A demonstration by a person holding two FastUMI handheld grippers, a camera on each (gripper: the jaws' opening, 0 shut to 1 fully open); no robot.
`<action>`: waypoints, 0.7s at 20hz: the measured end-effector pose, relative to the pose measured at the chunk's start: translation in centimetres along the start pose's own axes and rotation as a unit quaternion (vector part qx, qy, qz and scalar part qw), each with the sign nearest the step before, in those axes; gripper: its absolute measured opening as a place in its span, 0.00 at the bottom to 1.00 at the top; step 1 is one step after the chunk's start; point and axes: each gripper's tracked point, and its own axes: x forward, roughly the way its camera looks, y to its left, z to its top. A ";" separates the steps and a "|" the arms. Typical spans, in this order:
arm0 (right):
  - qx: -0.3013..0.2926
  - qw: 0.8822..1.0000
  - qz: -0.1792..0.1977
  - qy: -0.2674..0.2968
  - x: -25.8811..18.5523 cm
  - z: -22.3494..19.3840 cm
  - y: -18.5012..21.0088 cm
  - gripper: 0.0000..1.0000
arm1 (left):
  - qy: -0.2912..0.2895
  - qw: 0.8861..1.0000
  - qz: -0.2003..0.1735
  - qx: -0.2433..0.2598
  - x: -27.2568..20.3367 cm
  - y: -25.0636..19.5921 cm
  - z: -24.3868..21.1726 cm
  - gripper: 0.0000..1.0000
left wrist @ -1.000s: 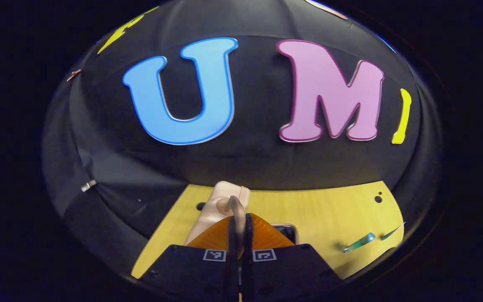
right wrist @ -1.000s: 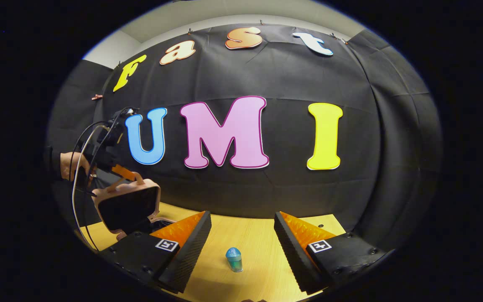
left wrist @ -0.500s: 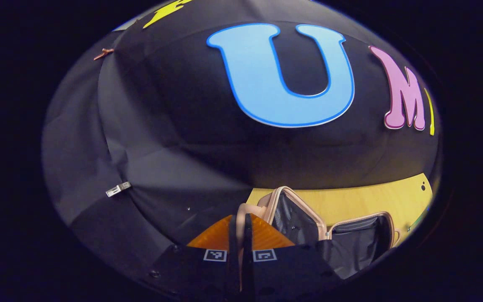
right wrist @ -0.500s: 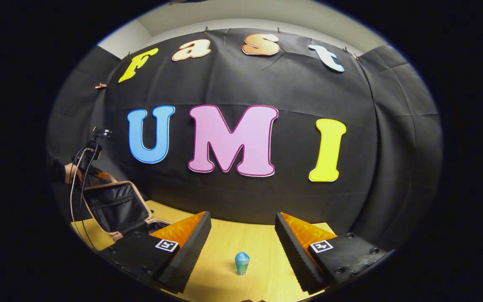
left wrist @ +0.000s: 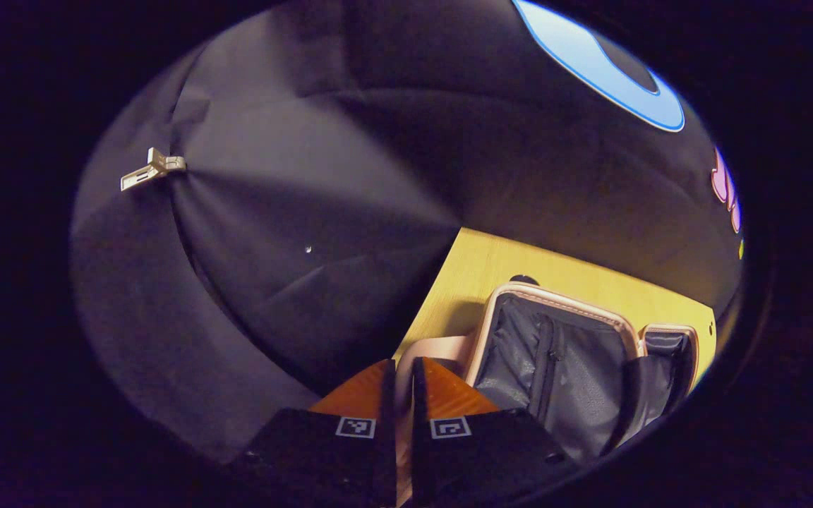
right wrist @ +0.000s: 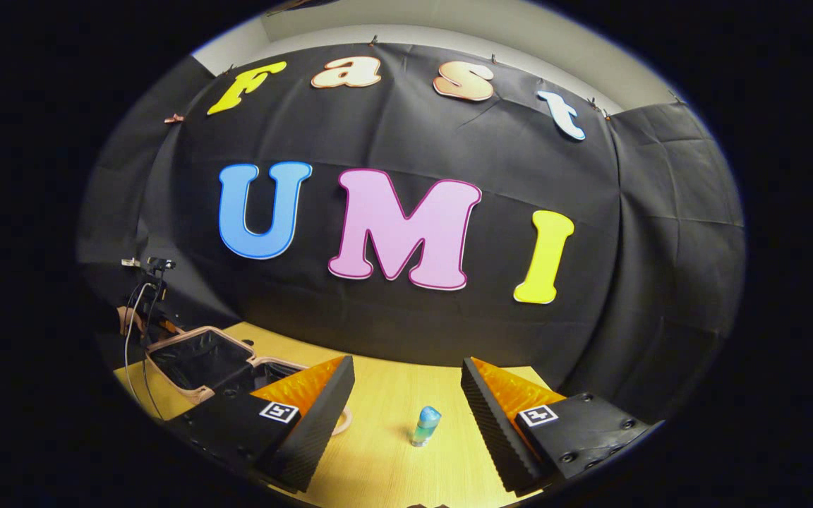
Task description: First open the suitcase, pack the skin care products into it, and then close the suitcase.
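Suitcase (left wrist: 562,353) lies open on the wooden table (left wrist: 491,264), dark lining up; left gripper (left wrist: 400,370) has its jaws clamped on the pink handle. Right gripper (right wrist: 406,377) hovers, jaws wide apart, above the small blue bottle (right wrist: 425,425) standing mid-table.

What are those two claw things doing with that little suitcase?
A person holds a gripper in each hand. The left gripper pinches the suitcase by its pink handle, with the lid swung wide open. The right gripper hangs open above the table, facing a small blue bottle not yet packed.
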 end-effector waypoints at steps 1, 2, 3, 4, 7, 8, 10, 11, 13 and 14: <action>0.002 1.000 -0.008 0.000 -0.3 0.1 -0.2 0.97 | -0.020 1.000 0.009 -0.003 -0.4 0.2 0.9 0.24; 0.000 1.000 -0.017 -0.003 -0.6 0.3 -0.6 0.96 | -0.050 0.999 -0.001 -0.010 -1.6 -0.3 2.6 0.31; -0.007 1.000 -0.024 -0.011 -0.9 0.6 -1.0 0.96 | -0.086 0.996 -0.029 -0.021 -2.8 -1.4 4.6 0.50; -0.018 0.999 -0.034 -0.022 -1.2 1.1 -1.5 0.96 | -0.119 0.991 -0.048 -0.025 -4.7 -2.5 6.6 0.69; -0.037 0.997 -0.049 -0.053 -2.1 2.7 -2.9 0.96 | -0.191 0.978 -0.084 0.004 -13.4 -5.6 11.7 0.96; -0.037 0.996 -0.056 -0.059 -2.4 3.2 -3.5 0.96 | -0.216 0.972 -0.090 0.016 -16.5 -7.0 12.9 0.96; -0.026 0.995 -0.067 -0.069 -2.9 3.8 -4.7 0.96 | -0.259 0.959 -0.111 0.028 -22.5 -10.5 14.0 0.96; -0.021 0.995 -0.073 -0.069 -3.1 3.9 -5.3 0.96 | -0.277 0.952 -0.125 0.032 -25.5 -12.2 14.5 0.96; -0.024 0.994 -0.084 -0.062 -3.3 3.7 -6.6 0.96 | -0.306 0.939 -0.156 0.032 -30.6 -16.8 13.9 0.96; -0.024 0.994 -0.088 -0.065 -3.4 3.8 -7.4 0.96 | -0.318 0.931 -0.178 0.035 -32.1 -19.7 12.8 0.96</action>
